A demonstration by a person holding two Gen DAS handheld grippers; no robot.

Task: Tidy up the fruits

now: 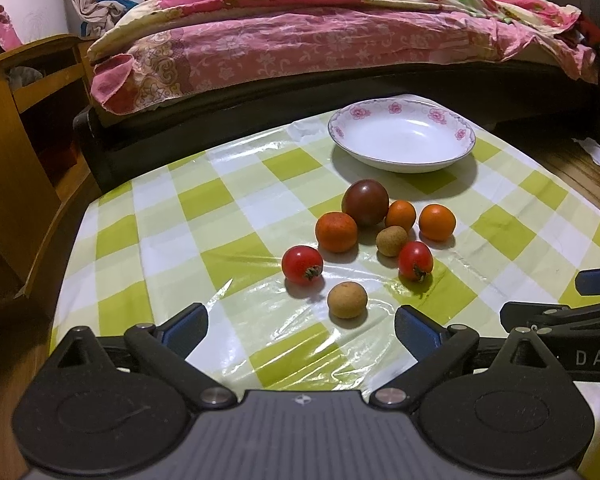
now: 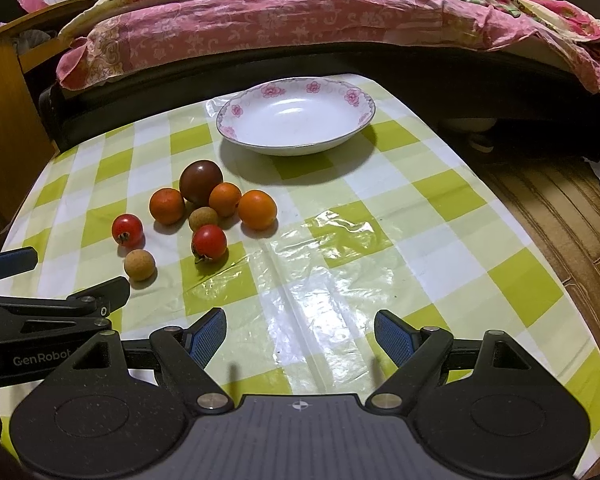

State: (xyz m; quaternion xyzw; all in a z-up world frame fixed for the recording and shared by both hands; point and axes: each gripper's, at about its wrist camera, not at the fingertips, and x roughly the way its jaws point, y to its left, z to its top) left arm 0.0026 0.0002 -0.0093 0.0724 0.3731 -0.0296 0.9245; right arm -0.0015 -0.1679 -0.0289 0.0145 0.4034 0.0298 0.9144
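Observation:
Several fruits lie in a cluster on the checked tablecloth: a dark tomato [image 1: 365, 202] [image 2: 201, 182], orange citrus fruits [image 1: 336, 231] [image 2: 257, 209], red tomatoes [image 1: 302, 264] [image 2: 209, 241] and tan longans [image 1: 347, 299] [image 2: 139, 265]. An empty white plate with pink flowers [image 1: 402, 120] [image 2: 296, 98] stands behind them. My left gripper [image 1: 300, 324] is open and empty, just short of the nearest longan. My right gripper [image 2: 300, 332] is open and empty, to the right of the fruits. Each gripper shows at the edge of the other's view.
A bed with a pink quilt [image 1: 320, 32] runs along the table's far edge. A wooden cabinet [image 1: 28, 128] stands at the left. Wooden floor [image 2: 560, 208] lies beyond the table's right edge.

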